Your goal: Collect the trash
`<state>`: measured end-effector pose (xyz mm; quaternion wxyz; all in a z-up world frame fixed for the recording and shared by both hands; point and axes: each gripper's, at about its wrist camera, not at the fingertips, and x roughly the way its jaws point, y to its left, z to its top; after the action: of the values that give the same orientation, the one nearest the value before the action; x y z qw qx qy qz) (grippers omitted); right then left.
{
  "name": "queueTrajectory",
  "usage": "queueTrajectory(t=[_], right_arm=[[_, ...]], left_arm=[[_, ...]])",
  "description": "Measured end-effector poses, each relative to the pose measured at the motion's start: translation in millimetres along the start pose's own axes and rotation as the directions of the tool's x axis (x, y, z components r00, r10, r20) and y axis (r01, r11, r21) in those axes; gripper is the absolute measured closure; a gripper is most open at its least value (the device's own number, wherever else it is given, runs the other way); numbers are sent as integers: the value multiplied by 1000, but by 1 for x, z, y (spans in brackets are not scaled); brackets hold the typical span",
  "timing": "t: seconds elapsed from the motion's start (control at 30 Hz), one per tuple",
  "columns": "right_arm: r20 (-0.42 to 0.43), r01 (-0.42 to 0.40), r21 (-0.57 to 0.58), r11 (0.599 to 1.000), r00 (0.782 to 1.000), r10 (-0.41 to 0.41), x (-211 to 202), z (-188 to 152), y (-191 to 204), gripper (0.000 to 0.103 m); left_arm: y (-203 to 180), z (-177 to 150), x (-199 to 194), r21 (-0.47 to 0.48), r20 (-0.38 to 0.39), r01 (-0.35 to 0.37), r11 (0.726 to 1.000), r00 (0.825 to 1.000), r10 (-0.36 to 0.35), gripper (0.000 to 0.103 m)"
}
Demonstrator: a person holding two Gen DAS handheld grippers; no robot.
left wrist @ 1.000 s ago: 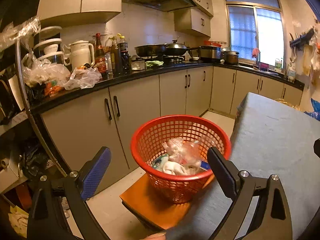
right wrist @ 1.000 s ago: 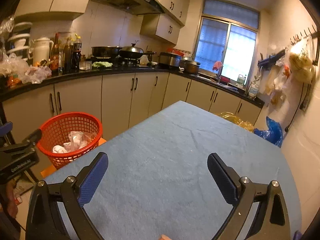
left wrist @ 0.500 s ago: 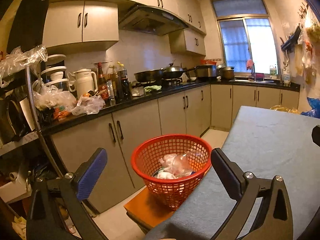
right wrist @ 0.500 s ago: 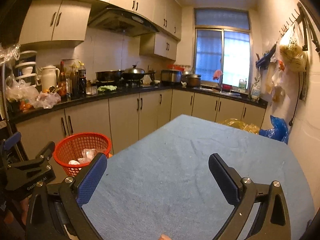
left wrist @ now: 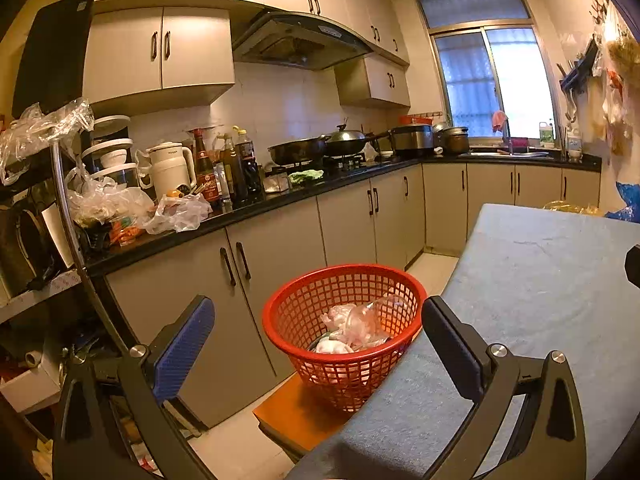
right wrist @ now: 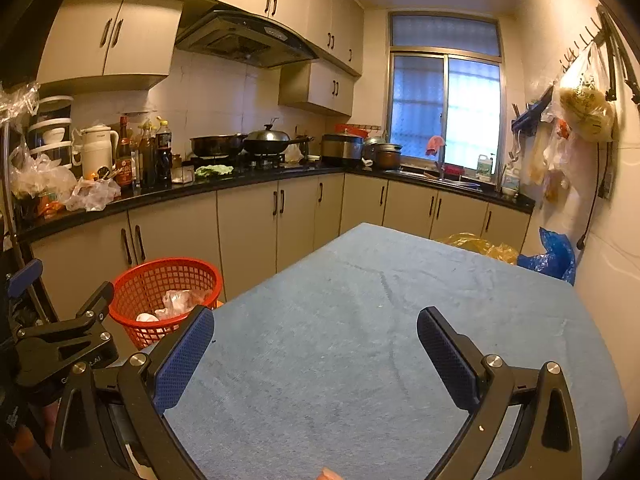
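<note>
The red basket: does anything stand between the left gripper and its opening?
Nothing visible does. The left gripper is open and empty, and the red basket sits on an orange stool beside the blue-covered table. The trash already inside lies below the rim, so the opening is free.

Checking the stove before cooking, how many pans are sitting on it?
2: an open pan on the left burner, a lidded wok right of it. Pots farther along sit off the stove.

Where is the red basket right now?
The red basket sits on an orange stool at the table's left edge, in front of the lower cabinets. In the right wrist view it appears lower left.
</note>
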<state>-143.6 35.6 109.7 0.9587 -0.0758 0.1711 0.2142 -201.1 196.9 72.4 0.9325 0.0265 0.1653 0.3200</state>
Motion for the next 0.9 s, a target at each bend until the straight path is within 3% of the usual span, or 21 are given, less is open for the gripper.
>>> queueTrajectory(t=[0.9], right_arm=[[-49, -1, -19, 1000, 999, 0, 12, -4, 10, 0]], left_arm=[[2, -8, 7, 26, -20, -16, 1000, 1000, 16, 0]])
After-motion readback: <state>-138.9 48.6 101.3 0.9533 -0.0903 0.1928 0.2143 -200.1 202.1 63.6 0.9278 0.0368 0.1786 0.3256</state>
